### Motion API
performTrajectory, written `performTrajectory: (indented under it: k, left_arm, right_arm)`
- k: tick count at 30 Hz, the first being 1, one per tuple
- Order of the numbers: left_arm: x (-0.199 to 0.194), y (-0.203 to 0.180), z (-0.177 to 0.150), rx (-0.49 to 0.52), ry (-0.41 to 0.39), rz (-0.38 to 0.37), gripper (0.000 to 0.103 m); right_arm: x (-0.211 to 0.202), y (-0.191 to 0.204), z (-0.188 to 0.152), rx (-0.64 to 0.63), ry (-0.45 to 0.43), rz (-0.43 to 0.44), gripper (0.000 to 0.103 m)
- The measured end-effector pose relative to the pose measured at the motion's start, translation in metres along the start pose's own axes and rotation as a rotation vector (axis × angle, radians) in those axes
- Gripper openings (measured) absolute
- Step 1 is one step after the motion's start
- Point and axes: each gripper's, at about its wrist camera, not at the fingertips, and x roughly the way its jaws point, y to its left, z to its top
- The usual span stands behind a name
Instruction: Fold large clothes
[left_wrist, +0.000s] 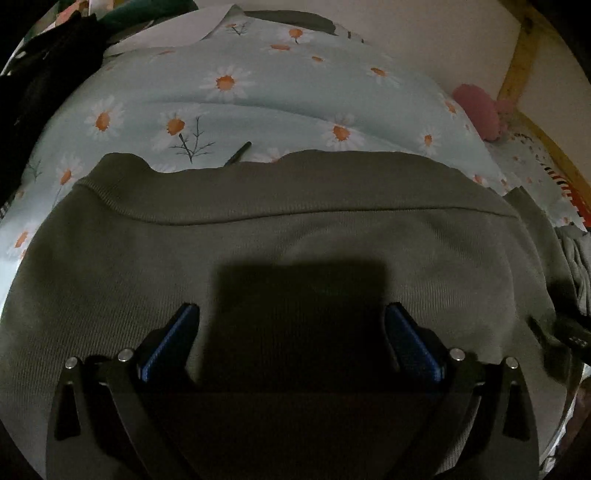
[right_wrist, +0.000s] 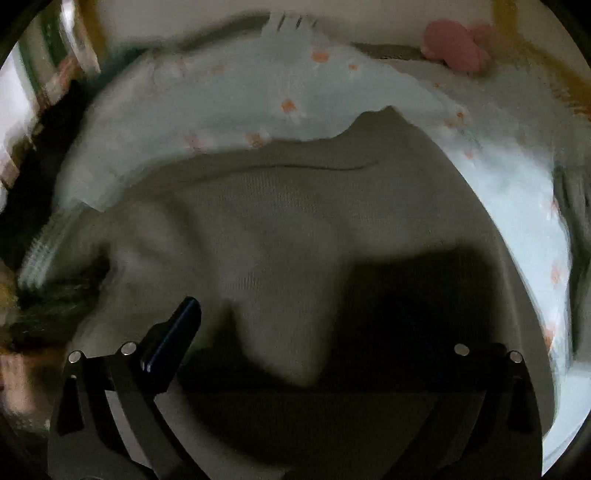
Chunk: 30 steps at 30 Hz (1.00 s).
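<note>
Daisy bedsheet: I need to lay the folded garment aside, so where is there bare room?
Free: the daisy bedsheet beyond the olive garment, up to the wall. Crowded: dark clothes far left, pink toy and grey cloth right.

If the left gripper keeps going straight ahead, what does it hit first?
Most likely the olive sweatshirt: the left gripper, jaws open, points right at it. The daisy bedsheet lies beyond. Depth is uncertain.

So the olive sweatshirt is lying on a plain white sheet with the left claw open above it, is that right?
Not quite. The olive sweatshirt lies on a pale blue daisy-print sheet, not a plain white one, as the left wrist view shows. The left claw is indeed open above it.
</note>
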Motion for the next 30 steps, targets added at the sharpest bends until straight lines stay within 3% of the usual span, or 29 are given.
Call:
performTrajectory:
  k: [1, 3, 7, 11, 13, 16, 21, 28, 29, 30]
  left_arm:
    - [0.006, 0.002, -0.001, 0.002, -0.003, 0.002, 0.099]
    - [0.002, -0.001, 0.0, 0.009, -0.009, 0.012, 0.099]
    - [-0.008, -0.003, 0.0, 0.013, -0.016, 0.019, 0.099]
    - [-0.011, -0.004, -0.001, 0.016, -0.021, 0.025, 0.099]
    - [-0.011, -0.004, -0.001, 0.017, -0.022, 0.026, 0.099]
    - [-0.01, -0.004, -0.002, 0.018, -0.023, 0.026, 0.099]
    - [-0.011, -0.004, -0.002, 0.019, -0.026, 0.029, 0.099]
    - [-0.012, -0.004, -0.003, 0.02, -0.034, 0.048, 0.099]
    - [-0.013, -0.003, -0.004, 0.02, -0.034, 0.048, 0.099]
    - [-0.013, -0.003, -0.004, 0.021, -0.035, 0.049, 0.099]
  right_arm:
    - [-0.023, -0.012, -0.017, 0.094, -0.026, 0.122, 0.1]
    - [-0.057, -0.033, -0.054, 0.237, -0.074, 0.278, 0.1]
    - [-0.089, -0.062, -0.119, 0.436, -0.118, 0.317, 0.1]
    - [-0.068, -0.077, -0.153, 0.591, -0.027, 0.38, 0.1]
    - [-0.049, -0.078, -0.152, 0.631, -0.003, 0.434, 0.1]
    - [-0.023, -0.089, -0.146, 0.755, -0.006, 0.604, 0.1]
    - [-0.004, -0.097, -0.125, 0.881, -0.052, 0.602, 0.1]
    - [0.007, -0.095, -0.104, 0.947, -0.124, 0.706, 0.1]
    - [0.007, -0.1, -0.106, 0.983, -0.13, 0.68, 0.092]
    - [0.006, -0.107, -0.11, 1.016, -0.128, 0.632, 0.072]
